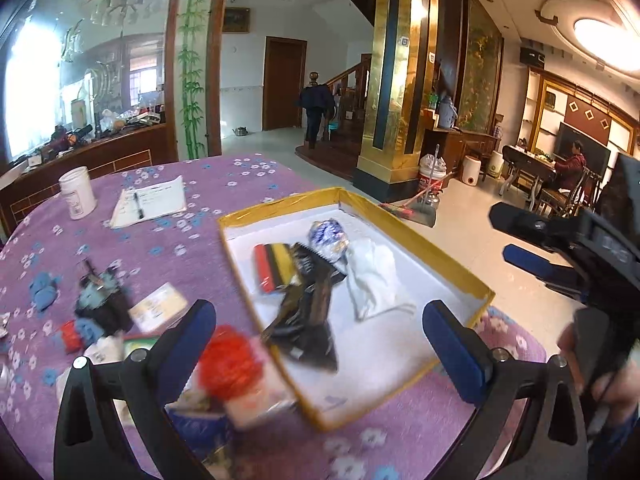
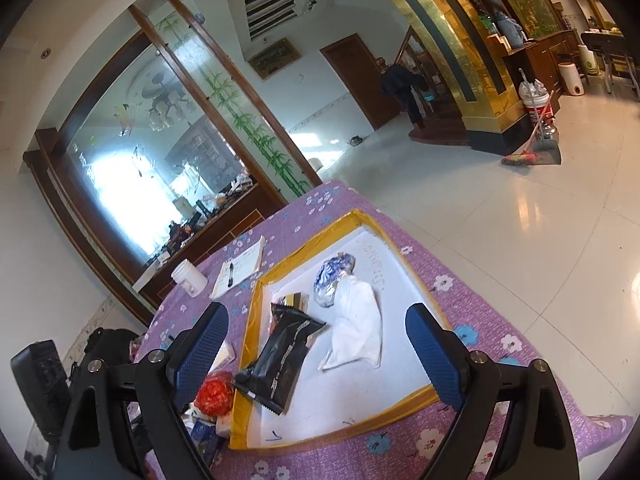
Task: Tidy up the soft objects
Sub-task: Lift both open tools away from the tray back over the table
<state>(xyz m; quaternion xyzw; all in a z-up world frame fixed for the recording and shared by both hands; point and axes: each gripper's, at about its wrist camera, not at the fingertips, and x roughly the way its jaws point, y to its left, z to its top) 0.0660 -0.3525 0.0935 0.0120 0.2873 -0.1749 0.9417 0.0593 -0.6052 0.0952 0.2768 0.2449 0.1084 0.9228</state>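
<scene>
Both the left hand-held gripper and the right hand-held gripper hung with fingers apart, empty, above the purple flowered tabletop. The shallow yellow-rimmed white box near its right edge held a black glossy pouch, a white crumpled cloth and a blue-white patterned ball.

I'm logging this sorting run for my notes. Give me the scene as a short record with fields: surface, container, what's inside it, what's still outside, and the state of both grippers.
surface: table with purple floral cloth
container: shallow yellow-rimmed box, white inside
in box: black packet, white cloth, blue-and-white bundle, red-black-yellow item
outside box: red item beside its left edge, other small things blurred; white jar, notebook with pen
left gripper: jaws wide apart, holding nothing
right gripper: jaws wide apart, holding nothing
</scene>
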